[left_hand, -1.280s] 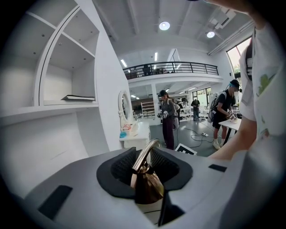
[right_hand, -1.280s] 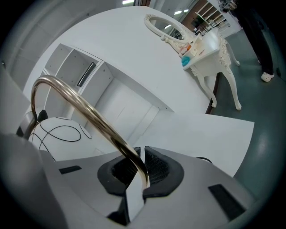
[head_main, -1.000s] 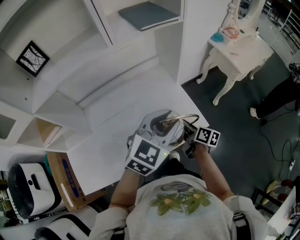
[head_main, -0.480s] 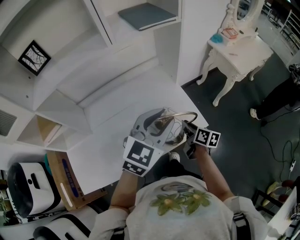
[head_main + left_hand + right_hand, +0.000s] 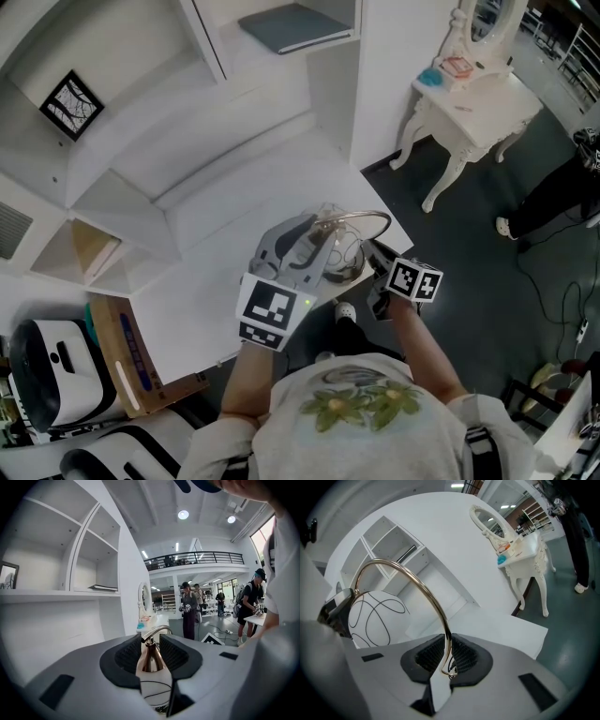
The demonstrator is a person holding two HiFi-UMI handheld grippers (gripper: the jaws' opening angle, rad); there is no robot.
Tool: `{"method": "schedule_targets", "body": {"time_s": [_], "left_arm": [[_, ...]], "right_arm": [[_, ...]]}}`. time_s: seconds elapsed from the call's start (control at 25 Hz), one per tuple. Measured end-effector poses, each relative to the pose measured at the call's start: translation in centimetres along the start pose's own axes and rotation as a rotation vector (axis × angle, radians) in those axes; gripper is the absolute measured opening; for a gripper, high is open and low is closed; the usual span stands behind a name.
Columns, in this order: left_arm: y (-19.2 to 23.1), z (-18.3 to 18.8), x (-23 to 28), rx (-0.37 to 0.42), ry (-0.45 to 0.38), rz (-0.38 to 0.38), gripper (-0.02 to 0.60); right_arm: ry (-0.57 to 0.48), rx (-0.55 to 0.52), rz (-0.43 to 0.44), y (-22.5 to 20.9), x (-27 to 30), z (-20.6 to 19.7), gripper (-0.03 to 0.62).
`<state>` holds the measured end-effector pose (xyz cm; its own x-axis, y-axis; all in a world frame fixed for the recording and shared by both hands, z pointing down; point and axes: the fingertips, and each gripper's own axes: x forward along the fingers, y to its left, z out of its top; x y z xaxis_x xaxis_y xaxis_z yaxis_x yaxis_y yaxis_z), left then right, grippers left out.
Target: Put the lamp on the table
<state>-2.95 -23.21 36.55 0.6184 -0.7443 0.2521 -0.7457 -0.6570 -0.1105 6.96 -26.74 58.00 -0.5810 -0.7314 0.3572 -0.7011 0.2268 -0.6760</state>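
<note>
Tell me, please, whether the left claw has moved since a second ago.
Yes, slightly: the left claw shifted leftward, away from the table's right corner.

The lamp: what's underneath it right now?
Below the lamp lies the white table. Whether its base touches the top is hidden: the left claw and right claw, both gripping it, cover its underside.

There is 1 lamp [image 5: 375,616] and 2 grippers, the left gripper [image 5: 150,645] and the right gripper [image 5: 447,654]. Also 1 white desk [image 5: 216,272], 1 framed picture [image 5: 71,105], 1 grey book [image 5: 295,25], 1 dressing table [image 5: 478,103] and 1 cardboard box [image 5: 112,342].
</note>
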Motion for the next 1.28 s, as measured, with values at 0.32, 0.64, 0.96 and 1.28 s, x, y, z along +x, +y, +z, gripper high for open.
{"method": "schedule_targets", "body": {"time_s": [0.32, 0.64, 0.96, 1.28], "left_arm": [[-0.4, -0.7, -1.2, -0.020, 0.012, 0.063, 0.129], [-3.1, -1.2, -2.5, -0.016, 0.029, 0.042, 0.053], [-5.8, -1.5, -4.4, -0.049, 0.012, -0.004, 0.031], [-7.3, -2.1, -6.0, -0.066, 0.008, -0.008, 0.031]], "right_arm": [[-0.030, -0.011, 0.059, 2.0, -2.5, -0.4, 0.043], [-0.060, -0.047, 0.135, 5.2, -5.0, -0.5, 0.031], [-0.091, -0.161, 0.133, 7.5, -7.6, -1.4, 0.029], [-0.144, -0.312, 0.123, 10.2, -10.4, -1.6, 0.029]]}}
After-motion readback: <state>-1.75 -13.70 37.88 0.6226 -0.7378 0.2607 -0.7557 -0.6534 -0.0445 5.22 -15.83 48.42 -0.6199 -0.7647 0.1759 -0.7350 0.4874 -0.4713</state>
